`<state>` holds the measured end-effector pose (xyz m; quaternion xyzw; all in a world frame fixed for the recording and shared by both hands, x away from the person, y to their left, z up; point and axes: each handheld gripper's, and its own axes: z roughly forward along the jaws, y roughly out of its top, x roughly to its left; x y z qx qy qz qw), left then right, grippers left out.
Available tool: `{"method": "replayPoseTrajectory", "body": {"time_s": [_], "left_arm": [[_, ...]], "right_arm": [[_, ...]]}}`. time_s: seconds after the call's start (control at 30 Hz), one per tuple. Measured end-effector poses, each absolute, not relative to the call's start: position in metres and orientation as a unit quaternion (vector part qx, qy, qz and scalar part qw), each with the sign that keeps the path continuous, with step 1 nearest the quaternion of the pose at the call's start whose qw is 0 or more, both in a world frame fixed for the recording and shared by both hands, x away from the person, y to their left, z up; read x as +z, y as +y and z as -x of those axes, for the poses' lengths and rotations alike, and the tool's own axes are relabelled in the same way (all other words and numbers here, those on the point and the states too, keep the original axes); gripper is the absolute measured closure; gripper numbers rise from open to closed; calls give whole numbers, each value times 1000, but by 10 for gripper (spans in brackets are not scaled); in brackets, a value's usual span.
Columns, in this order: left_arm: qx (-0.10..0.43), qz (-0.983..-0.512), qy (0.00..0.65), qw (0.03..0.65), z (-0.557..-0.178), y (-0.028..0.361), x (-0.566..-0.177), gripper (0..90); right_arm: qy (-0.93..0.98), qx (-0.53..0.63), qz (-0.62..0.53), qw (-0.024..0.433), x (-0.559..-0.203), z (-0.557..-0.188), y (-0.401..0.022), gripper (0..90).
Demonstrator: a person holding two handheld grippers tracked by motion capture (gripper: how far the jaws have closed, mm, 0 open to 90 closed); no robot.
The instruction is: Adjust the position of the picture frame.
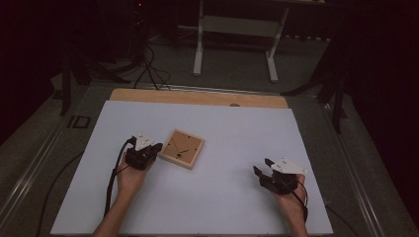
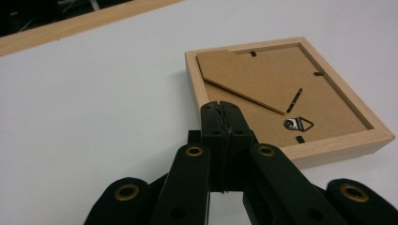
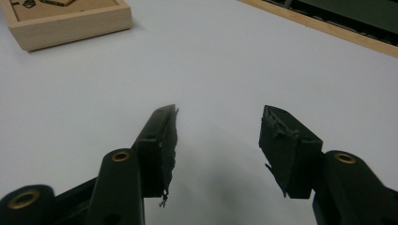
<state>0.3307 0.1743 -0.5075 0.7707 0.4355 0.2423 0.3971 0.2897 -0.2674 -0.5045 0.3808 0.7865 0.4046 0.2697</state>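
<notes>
1. The left gripper [image 1: 157,146] has its two black jaws pressed flat together with nothing between them; in the left gripper view [image 2: 220,108] the pads meet in one seam.
2. Its closed tip sits just at the near left edge of the picture frame [image 1: 182,148], and from the frames I cannot tell whether it touches the wood or hangs just above it.
3. The left hand [image 1: 131,178] grips it from the near side, and a black cable [image 1: 112,180] trails back along the forearm.
4. The picture frame lies face down on the white table top [image 1: 222,207], left of centre and turned at an angle to the table's edges.
5. In the left gripper view its pale wooden rim [image 2: 338,145] surrounds a brown backing board [image 2: 263,79]; a folded stand panel lies flat on the board, and a small metal hanger [image 2: 296,123] sits near the near rim.
6. The right gripper [image 1: 261,165] rests well apart from the frame, on the near right of the table, held by the right hand [image 1: 289,197].
7. Its jaws stand wide apart with nothing between them; in the right gripper view [image 3: 218,122] bare white table shows in the gap.
8. A corner of the frame [image 3: 70,23] appears at the far left of that view.
9. Beyond the white top, a wooden strip [image 1: 197,96] runs along the table's far edge.
</notes>
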Motion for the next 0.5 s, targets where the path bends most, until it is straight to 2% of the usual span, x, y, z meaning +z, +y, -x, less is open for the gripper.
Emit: {"method": "replayPoseTrajectory", "body": {"time_s": [0.4, 0.5], "left_arm": [[225, -774, 437, 399, -338, 173, -514, 781], [219, -778, 437, 396, -340, 171, -516, 775]], "right_arm": [[788, 402, -380, 270, -505, -290, -267, 460], [787, 403, -381, 269, -505, -290, -268, 460]]}}
